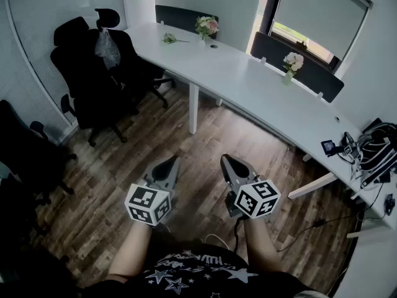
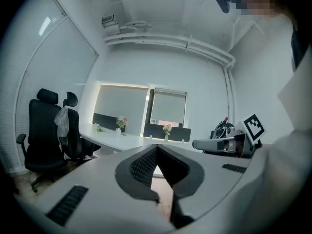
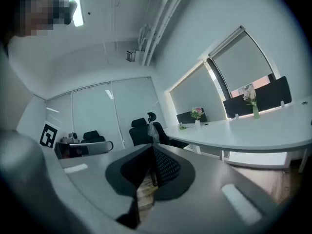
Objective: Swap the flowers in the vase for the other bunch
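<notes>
Left gripper (image 1: 174,162) and right gripper (image 1: 226,160): both jaws clenched, empty, side by side over the wood floor (image 1: 155,135). Beyond, on the white desk (image 1: 248,82): near vase of flowers (image 1: 291,63). Farther: far vase of flowers (image 1: 206,27), loose bunch (image 1: 169,39) lying near its left.

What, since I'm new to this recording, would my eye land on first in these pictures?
The left gripper and right gripper, both shut and empty, sit low in the head view over the wooden floor. Beyond them a long white desk bears a far vase of flowers, a nearer vase of flowers and a loose bunch lying beside the far one.
</notes>
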